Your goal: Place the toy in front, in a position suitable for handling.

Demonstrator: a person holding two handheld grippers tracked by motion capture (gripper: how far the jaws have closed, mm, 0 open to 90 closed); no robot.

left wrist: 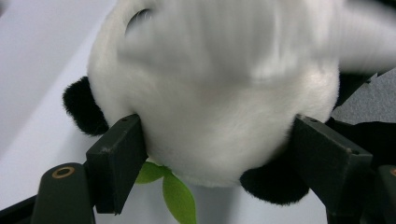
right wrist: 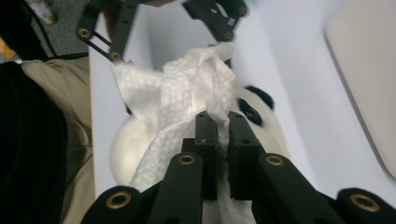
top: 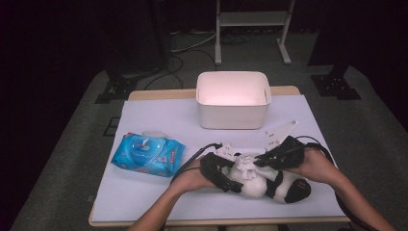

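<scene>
A black and white panda plush lies on its side near the front right of the white mat. My left gripper clamps its white head from both sides, with a green leaf showing under the chin. My right gripper hovers over the panda, shut on a crumpled white wipe that drapes onto the plush. In the high view the wipe sits on top of the panda's head, between the two grippers.
A blue pack of wet wipes with its lid flipped up lies at the left of the mat. A white bin stands at the back centre, and its edge shows in the right gripper view.
</scene>
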